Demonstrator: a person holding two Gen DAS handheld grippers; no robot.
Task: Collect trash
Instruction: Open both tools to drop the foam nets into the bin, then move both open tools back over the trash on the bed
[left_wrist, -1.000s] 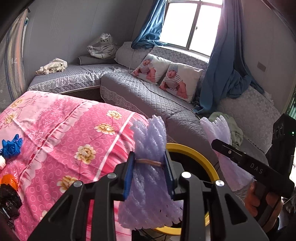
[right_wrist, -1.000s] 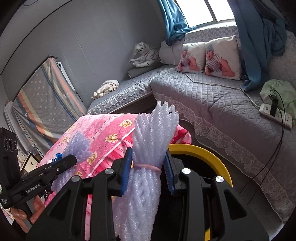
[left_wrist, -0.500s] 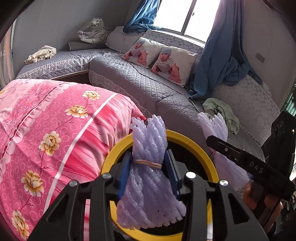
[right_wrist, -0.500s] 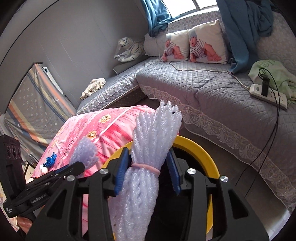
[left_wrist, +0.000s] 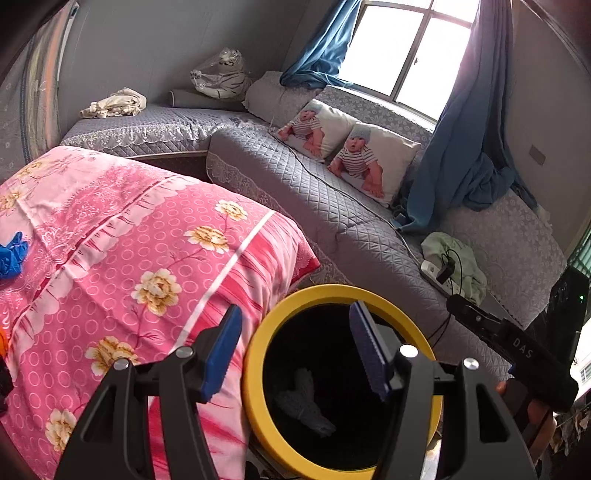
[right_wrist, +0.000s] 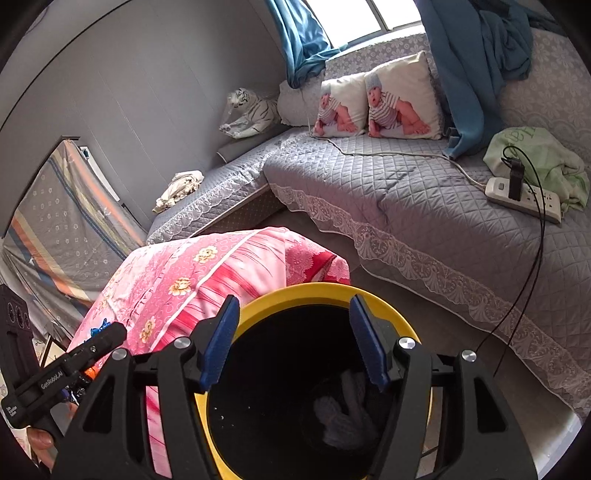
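Both tongs, left (left_wrist: 295, 349) and right (right_wrist: 291, 338), had just opened, empty, above the yellow-rimmed bin (right_wrist: 402, 317); foam bundles (right_wrist: 343, 413) lay inside. Swinging back, they risked clipping the rim.

Foam net bundle (left_wrist: 304, 404) in yellow-rimmed bin (left_wrist: 255, 354)
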